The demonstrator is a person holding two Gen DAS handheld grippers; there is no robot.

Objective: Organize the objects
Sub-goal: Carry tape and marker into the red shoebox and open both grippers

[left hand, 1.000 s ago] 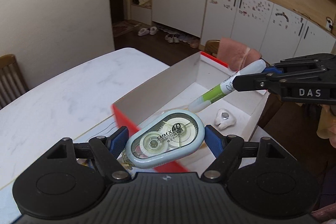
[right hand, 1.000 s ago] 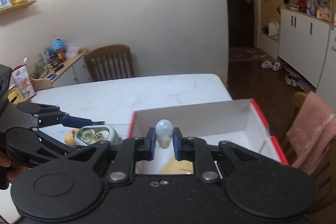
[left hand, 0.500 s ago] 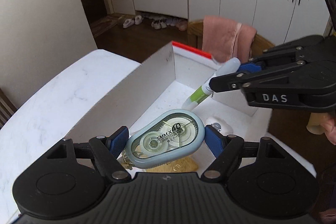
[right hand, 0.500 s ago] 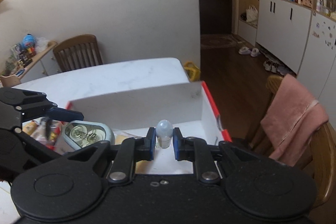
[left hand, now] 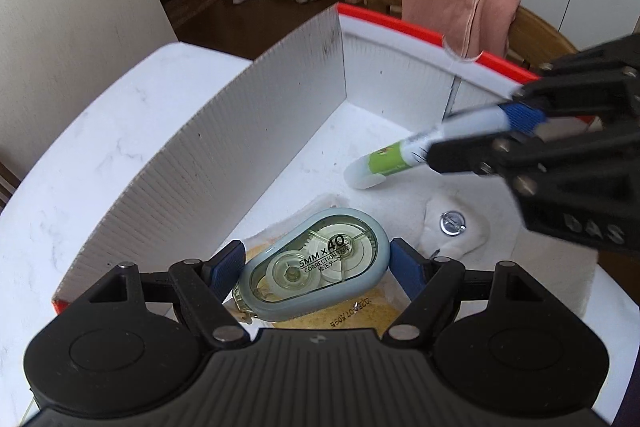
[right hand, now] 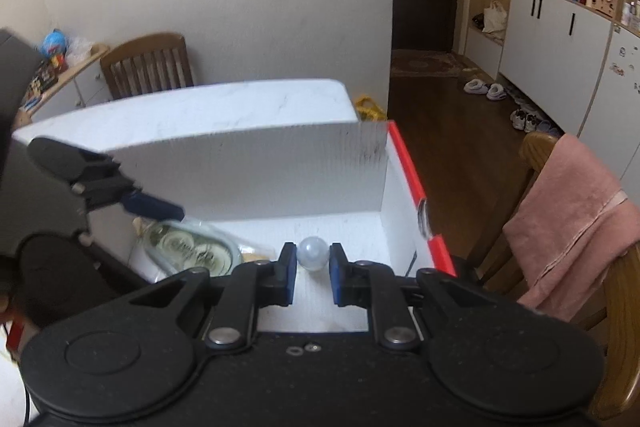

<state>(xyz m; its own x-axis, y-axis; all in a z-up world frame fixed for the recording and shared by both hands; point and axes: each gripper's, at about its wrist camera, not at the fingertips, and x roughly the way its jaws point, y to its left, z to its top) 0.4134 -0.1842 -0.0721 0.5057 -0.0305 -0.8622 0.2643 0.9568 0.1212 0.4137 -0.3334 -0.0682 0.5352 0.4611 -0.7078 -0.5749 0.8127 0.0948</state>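
- Pale-blue oval plastic correction-tape dispenser [left hand: 316, 265]: clamped in my left gripper [left hand: 318, 263], now lowered inside the white corrugated box [left hand: 224, 163].
- Green-and-white pen [left hand: 404, 159]: pinched tight by right gripper [right hand: 313, 269], lowered likewise; release is next, I judge.

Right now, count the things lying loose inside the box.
2, and more may be hidden: a yellowish clear packet under the correction tape held in the left gripper, and a white piece with a metal stud beside it on the box floor.

Black left gripper [left hand: 314, 261] with blue pads [left hand: 404, 263], silver screws, ribbed housing
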